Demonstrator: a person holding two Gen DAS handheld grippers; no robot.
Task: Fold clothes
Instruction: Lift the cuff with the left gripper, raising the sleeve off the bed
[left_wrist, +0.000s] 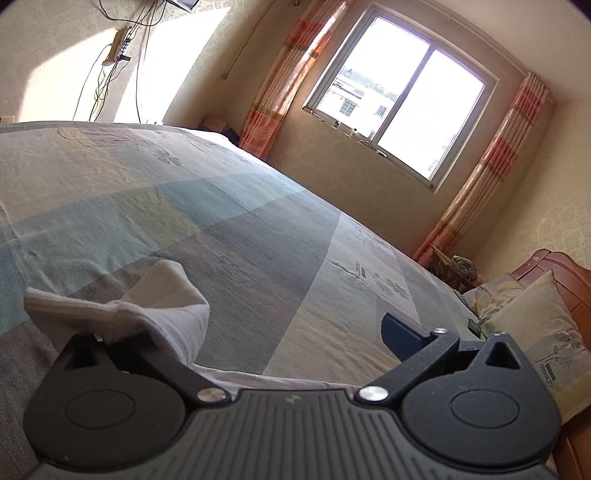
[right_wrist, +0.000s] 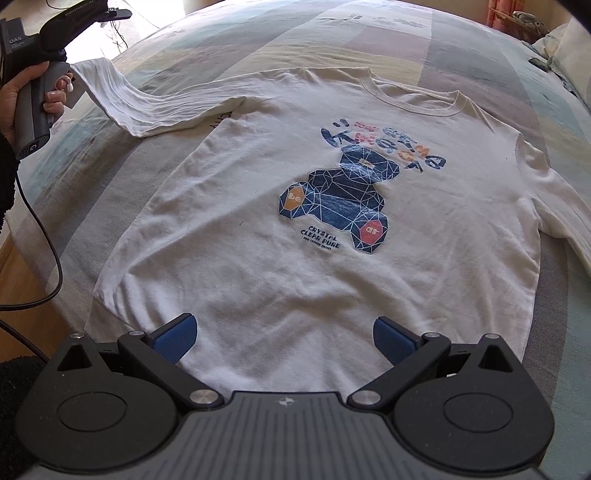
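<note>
A white sweatshirt (right_wrist: 314, 229) with a blue bear print lies face up and spread flat on a bed (right_wrist: 461, 55), its collar toward the far side and its hem nearest the right gripper (right_wrist: 284, 334). That gripper hangs over the hem with its blue-padded fingers (right_wrist: 177, 334) spread wide and nothing between them.

At the upper left of the right wrist view, a hand (right_wrist: 26, 96) grips the handle of the left gripper (left_wrist: 240, 332), and the sweatshirt's sleeve (right_wrist: 122, 99) rises off the bed up to it. In the left wrist view the sleeve end (left_wrist: 155, 306) is draped over the left-side finger. The fingers stand wide apart, so the cloth hangs on one finger and is not pinched between the two.

The bed cover is a patchwork of pale green, blue, grey and cream squares, smooth with faint creases. Pillows (left_wrist: 524, 314) rest against a wooden headboard (left_wrist: 557, 269) at the right. Beyond the bed a bright window (left_wrist: 402, 110) is flanked by orange striped curtains (left_wrist: 277, 85). A power strip (left_wrist: 120, 46) with dangling cables hangs on the cream wall.
</note>
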